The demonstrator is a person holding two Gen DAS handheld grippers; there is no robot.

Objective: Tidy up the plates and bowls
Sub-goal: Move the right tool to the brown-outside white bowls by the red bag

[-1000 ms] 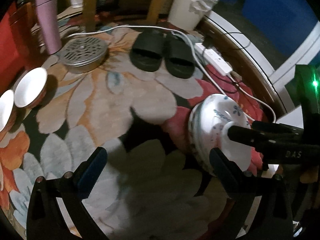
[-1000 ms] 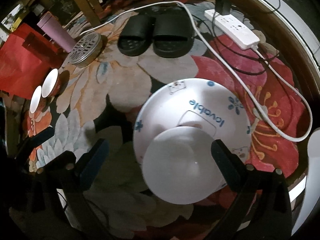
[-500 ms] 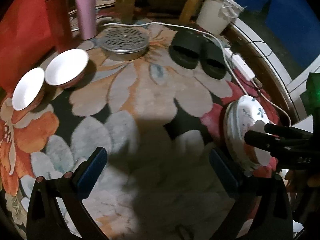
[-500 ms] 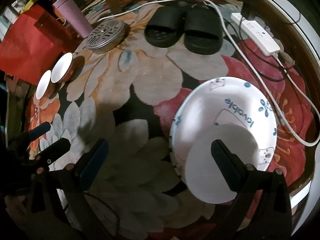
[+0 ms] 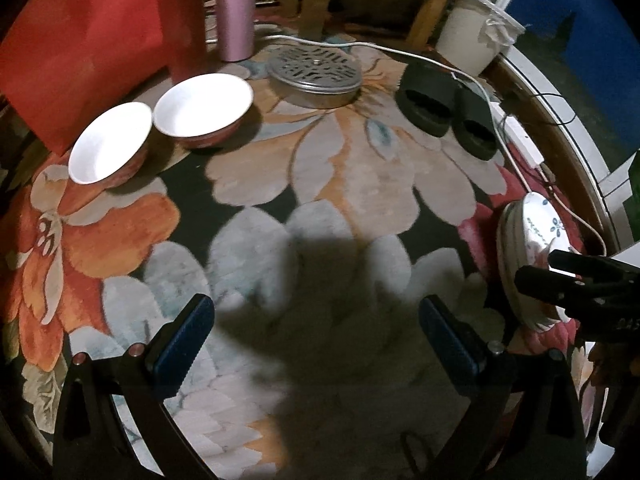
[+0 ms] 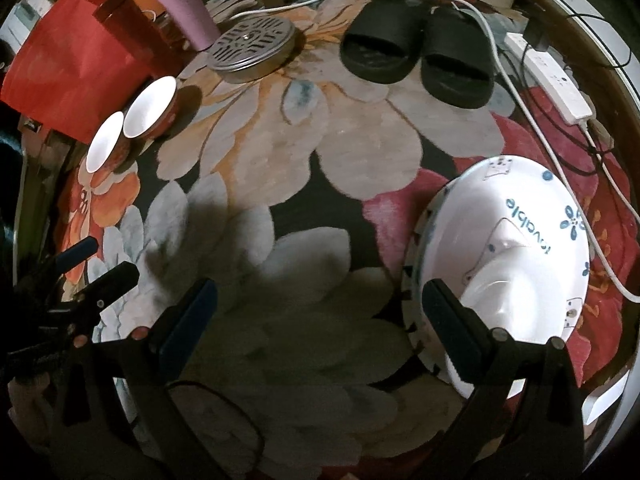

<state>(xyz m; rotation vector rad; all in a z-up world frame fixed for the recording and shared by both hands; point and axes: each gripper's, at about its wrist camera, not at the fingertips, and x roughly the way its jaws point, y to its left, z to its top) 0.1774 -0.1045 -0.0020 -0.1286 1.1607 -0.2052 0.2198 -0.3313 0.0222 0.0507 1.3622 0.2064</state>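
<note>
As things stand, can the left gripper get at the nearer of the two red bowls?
Probably yes. The left gripper is open and empty, and only bare rug lies between it and the nearer red bowl. The second bowl sits close beside it, so one side is tight.

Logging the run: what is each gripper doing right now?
Left gripper: open, holding nothing.
Right gripper: open, holding nothing; the plate stack lies beside its right finger.

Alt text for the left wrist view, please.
The open left tool hovers over a floral rug, empty. Two white-lined bowls sit side by side at upper left; at right, the right tool meets a stack of patterned plates.
</note>
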